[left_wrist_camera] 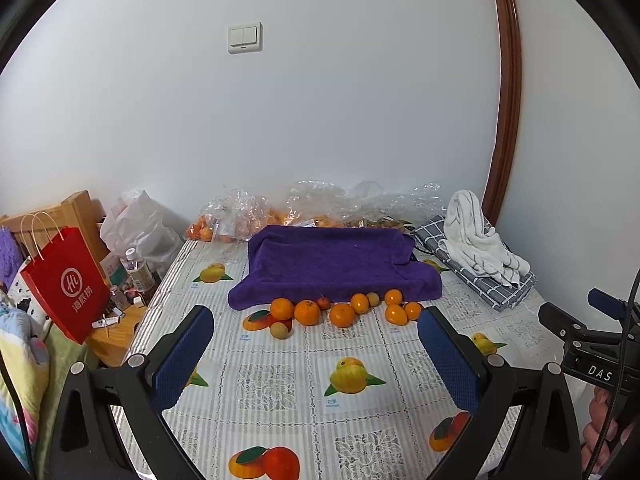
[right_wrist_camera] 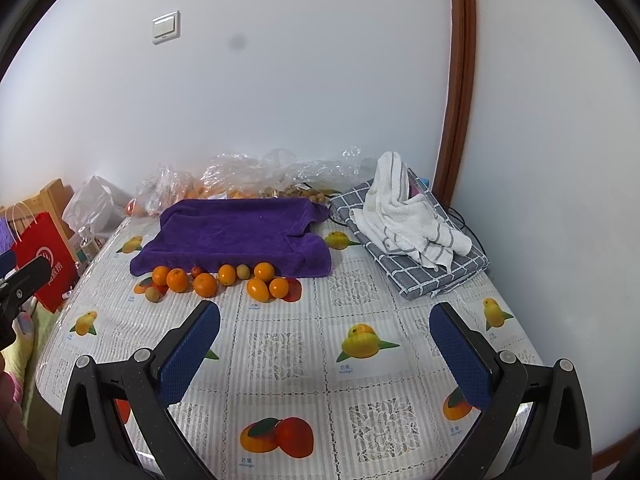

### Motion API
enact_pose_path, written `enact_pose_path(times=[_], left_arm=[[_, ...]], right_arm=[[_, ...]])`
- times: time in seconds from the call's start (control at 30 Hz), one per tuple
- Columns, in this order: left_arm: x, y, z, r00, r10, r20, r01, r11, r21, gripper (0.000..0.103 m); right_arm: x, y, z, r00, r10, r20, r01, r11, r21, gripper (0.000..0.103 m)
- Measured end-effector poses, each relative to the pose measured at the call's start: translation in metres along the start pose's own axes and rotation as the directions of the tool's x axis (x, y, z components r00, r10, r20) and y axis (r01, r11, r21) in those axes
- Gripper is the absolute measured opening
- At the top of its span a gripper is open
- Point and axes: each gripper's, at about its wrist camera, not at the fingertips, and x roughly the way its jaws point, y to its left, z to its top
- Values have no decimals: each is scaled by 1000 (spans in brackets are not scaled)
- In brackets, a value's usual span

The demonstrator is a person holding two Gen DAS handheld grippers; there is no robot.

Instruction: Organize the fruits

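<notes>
Mostly round, glossy oranges (left_wrist_camera: 307, 312) (some pale)

Your left tool (left_wrist_camera: 316, 332) and right tool (right_wrist_camera: 325, 326) both carry blue dimpled pads on black frames. The counter (right_wrist_camera: 288, 352) wears a white and grey lace-patterned cloth printed with yellow mangoes and orange-red fruit. You see a deep purple towel (right_wrist_camera: 236, 236), bright orange fruits (right_wrist_camera: 205, 284) along its front edge, and two dull tan ones (right_wrist_camera: 152, 294). The white towel (right_wrist_camera: 404, 216) has grey stripes; the cloth under it (right_wrist_camera: 424, 276) is grey with a white grid. The paper bag (left_wrist_camera: 66, 284) is red with a white logo.
</notes>
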Motion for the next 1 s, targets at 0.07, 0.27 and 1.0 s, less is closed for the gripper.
enact_pose_path(times=[0.07, 0.27, 1.0], left_arm=[[0, 0, 0, 1000, 0, -1, 0, 1000, 1, 103], [0, 0, -3, 1000, -2, 0, 2, 1000, -2, 103], [-1, -1, -5, 1000, -3, 4, 3, 1000, -3, 103]], right_arm=[[0, 0, 0, 1000, 1, 1, -1, 1000, 2, 103], [-1, -1, 0, 1000, 1, 4, -1, 1000, 3, 103], [-5, 0, -1, 1000, 6, 12, -6, 1000, 3, 103]])
